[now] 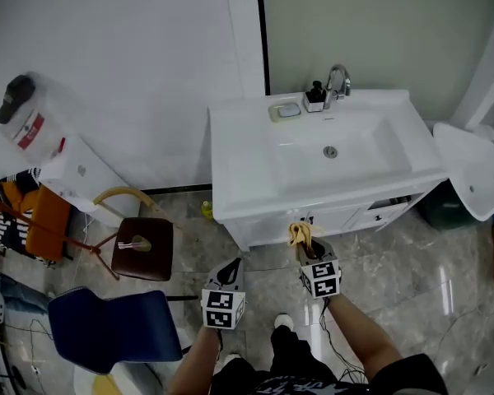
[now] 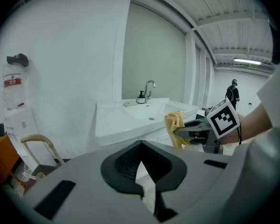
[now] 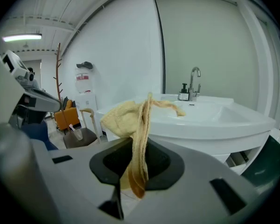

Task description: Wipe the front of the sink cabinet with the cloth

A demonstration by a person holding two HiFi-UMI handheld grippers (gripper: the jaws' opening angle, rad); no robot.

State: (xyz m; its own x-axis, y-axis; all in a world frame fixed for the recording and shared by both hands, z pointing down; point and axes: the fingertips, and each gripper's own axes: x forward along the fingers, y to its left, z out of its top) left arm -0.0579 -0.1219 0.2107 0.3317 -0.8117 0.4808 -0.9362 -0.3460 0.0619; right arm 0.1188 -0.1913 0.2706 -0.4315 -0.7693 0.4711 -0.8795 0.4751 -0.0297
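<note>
Cloth [image 3: 134, 120]: pinched in your right gripper [image 1: 306, 252] close to the cabinet [image 1: 339, 219] front, left gripper [image 1: 230, 271] closed and empty; the narrow hold may slip if you rub hard.

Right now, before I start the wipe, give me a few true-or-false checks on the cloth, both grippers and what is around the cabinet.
1. The right gripper is shut on the yellow cloth. True.
2. The left gripper grips a corner of the cloth too. False: its jaws are together with nothing between them.
3. The cloth lies in the sink basin. False: it is held up in front of the sink cabinet, below the counter's front edge.
4. A faucet stands at the back of the sink. True.
5. A brown stool stands on the floor to the left of the cabinet. True.
</note>
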